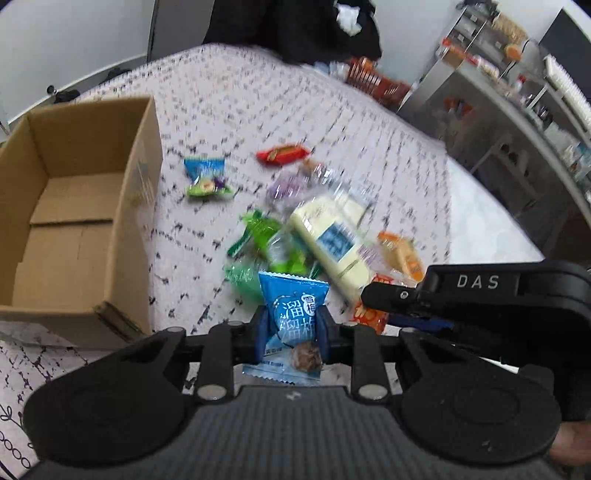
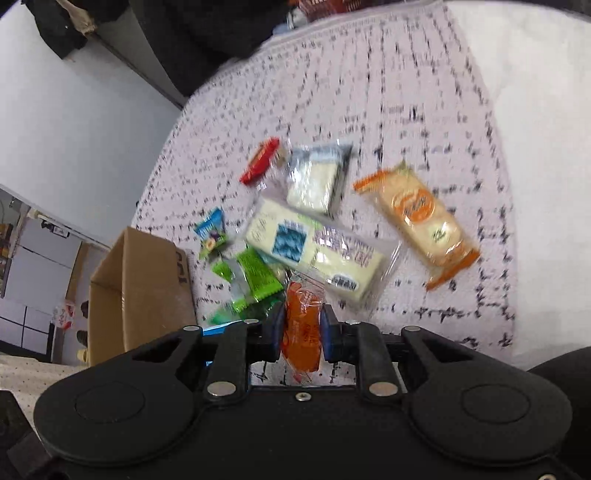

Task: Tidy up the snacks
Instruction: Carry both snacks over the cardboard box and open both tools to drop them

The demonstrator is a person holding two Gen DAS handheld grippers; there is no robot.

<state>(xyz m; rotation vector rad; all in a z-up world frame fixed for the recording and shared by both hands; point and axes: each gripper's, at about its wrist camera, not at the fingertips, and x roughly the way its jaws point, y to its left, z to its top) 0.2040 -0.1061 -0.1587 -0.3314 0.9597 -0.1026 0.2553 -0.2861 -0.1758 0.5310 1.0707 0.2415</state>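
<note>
My left gripper (image 1: 293,325) is shut on a blue snack packet (image 1: 293,314) held above the patterned cloth. My right gripper (image 2: 303,328) is shut on a small orange packet (image 2: 301,325), also lifted off the cloth; its black body (image 1: 480,291) shows at the right of the left wrist view. An open, empty cardboard box (image 1: 66,206) stands to the left, also seen as the box (image 2: 144,291) in the right wrist view. Loose snacks lie in a pile ahead: a long pale yellow pack (image 1: 328,240), green packets (image 1: 266,240), a red bar (image 1: 282,153) and a small blue-green candy (image 1: 205,175).
An orange-wrapped cracker pack (image 2: 417,221) lies to the right of the pile, and a clear packet with a white block (image 2: 317,177) behind it. A dark garment (image 1: 295,26) hangs past the far edge of the cloth. Metal shelves (image 1: 517,92) stand at the far right.
</note>
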